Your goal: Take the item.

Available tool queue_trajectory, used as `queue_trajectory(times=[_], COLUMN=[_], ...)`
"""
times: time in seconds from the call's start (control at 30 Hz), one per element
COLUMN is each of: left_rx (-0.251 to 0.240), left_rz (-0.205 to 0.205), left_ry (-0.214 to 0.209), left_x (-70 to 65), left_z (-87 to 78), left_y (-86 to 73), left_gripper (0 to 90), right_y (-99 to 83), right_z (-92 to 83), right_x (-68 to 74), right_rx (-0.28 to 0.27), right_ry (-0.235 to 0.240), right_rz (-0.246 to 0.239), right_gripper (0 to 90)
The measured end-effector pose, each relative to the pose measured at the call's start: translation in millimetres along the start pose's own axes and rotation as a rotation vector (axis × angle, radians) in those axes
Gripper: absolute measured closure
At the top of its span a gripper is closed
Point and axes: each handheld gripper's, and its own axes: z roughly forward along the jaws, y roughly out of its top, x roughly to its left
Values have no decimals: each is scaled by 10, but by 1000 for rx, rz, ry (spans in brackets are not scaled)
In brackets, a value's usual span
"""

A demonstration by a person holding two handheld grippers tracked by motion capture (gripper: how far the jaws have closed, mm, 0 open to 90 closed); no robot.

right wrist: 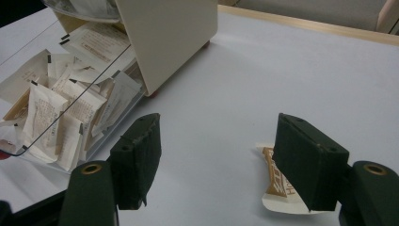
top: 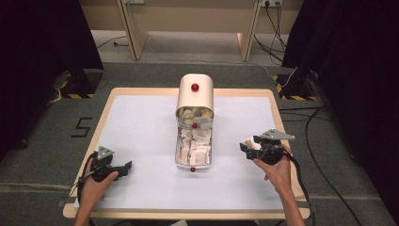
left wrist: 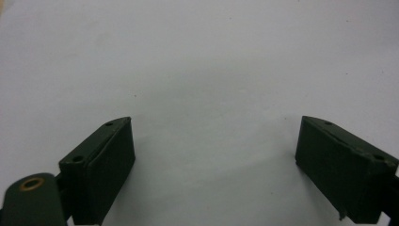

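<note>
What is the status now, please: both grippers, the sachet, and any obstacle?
Left gripper open over bare table. Right gripper open; sachet lies flat on the table by one jaw, unheld. Dispenser box stands apart; nothing blocks.

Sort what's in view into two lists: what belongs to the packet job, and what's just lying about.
Belongs to the job:
- dispenser box with its clear drawer of packets
- loose packet on the table by the right tongs, jaws open
- left tongs, open over bare table

Just lying about:
- floor cables
- floor marker shaped like a 5
</note>
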Motion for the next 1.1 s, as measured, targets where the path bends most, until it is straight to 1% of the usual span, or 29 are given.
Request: queue_trajectory(times=[0.27,0.43,0.67,0.73,0.8,0.83,1.0,1.1], left_rx=[0,0,0,0,0,0,-1,-1], left_rz=[0,0,0,0,0,0,0,0], left_ry=[0,0,0,1,1,1,0,1], left_x=[0,-1,-1,-1,-1,-1,-1,-2], left_z=[0,0,0,0,0,0,1,0], left_y=[0,0,0,0,0,0,-1,-1], left_gripper=[114,114,114,114,114,114,114,114], right_y=[-52,-104,-154,-187,-200,-225,-260,-305], right_z=[-33,-69,-124,-147,-151,-160,-177,-185], right_x=[81,146,203,244,259,294,341,390], right_rx=[3,10,11,19,21,26,32,47], right_ry=[3,10,14,9,10,14,20,19], right_rz=[-10,-30,-42,-62,-69,-76,-87,-107], right_gripper=[330,330,330,330,330,330,330,330])
